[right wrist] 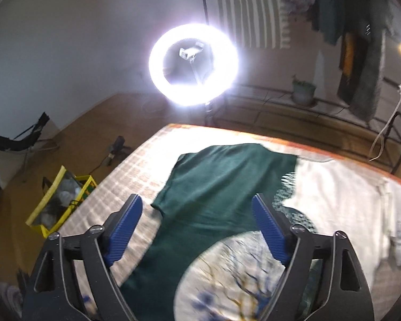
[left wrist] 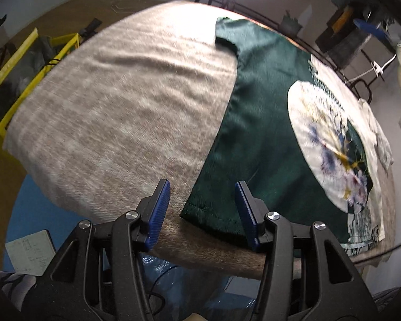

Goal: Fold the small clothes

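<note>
A dark green T-shirt with a white round floral print lies flat on the beige cloth-covered table. My left gripper is open and empty, just above the shirt's near hem corner. The shirt also shows in the right wrist view, with its sleeve toward the far left. My right gripper is open and empty, hovering above the shirt's middle.
A yellow-framed basket stands on the floor left of the table. A bright ring light stands beyond the far edge. A light garment lies at the table's right. A notebook lies below the near edge.
</note>
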